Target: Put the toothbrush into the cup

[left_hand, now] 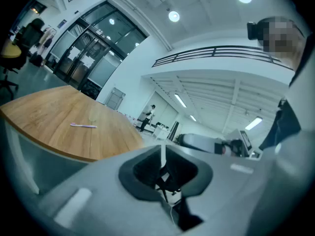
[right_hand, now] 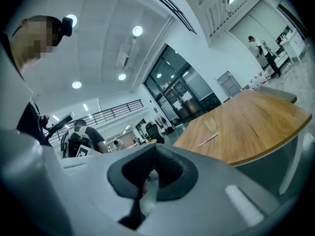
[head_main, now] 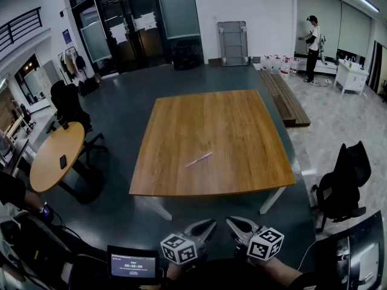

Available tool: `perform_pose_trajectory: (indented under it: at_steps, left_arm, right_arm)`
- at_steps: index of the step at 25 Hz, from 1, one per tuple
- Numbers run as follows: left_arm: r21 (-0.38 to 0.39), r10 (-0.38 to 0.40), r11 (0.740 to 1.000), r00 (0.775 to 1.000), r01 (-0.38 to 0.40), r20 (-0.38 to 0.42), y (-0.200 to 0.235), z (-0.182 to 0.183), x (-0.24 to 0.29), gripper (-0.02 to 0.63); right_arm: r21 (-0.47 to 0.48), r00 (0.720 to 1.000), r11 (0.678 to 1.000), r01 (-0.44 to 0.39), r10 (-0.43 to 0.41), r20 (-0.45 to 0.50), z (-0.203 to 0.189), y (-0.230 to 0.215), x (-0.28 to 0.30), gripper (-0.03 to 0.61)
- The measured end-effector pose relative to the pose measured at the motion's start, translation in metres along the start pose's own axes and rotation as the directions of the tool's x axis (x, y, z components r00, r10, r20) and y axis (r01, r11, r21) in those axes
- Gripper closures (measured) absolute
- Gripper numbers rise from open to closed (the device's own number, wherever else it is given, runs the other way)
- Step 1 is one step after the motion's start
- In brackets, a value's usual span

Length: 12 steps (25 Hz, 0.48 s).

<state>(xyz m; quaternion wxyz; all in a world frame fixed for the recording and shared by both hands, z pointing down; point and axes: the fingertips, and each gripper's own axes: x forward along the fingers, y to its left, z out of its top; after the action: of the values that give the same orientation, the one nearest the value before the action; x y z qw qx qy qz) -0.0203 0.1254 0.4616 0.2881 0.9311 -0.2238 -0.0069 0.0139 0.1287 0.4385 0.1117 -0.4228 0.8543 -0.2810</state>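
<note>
A pink toothbrush (head_main: 199, 159) lies flat near the middle of the front half of the square wooden table (head_main: 181, 180). It also shows in the left gripper view as a thin toothbrush (left_hand: 83, 126) and in the right gripper view as a toothbrush (right_hand: 207, 140). Just beyond it stands a clear cup (right_hand: 210, 125), upright on the table. My left gripper (head_main: 207, 225) and right gripper (head_main: 234, 223) are side by side, well short of the table's front edge. The jaws of the left gripper (left_hand: 163, 154) and right gripper (right_hand: 154, 151) are pressed together with nothing between them.
A round wooden table (head_main: 42, 168) with a phone (head_main: 63, 161) stands at the left, with black chairs behind it. Another black office chair (head_main: 341, 183) is at the right. A low wooden bench (head_main: 284, 95) runs past the table's far right. A person (head_main: 312, 40) stands far back.
</note>
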Motion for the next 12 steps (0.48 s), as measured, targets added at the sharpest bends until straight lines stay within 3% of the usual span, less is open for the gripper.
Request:
perform_pose_trajectory:
  at_steps: [12]
  left_arm:
    - [0.001, 0.007, 1.000, 1.000, -0.007, -0.004, -0.0049, -0.0050, 0.0061, 0.586]
  right_arm:
    - [0.004, 1.000, 1.000, 0.000, 0.000, -0.003, -0.0003, -0.0059, -0.0082, 0.572]
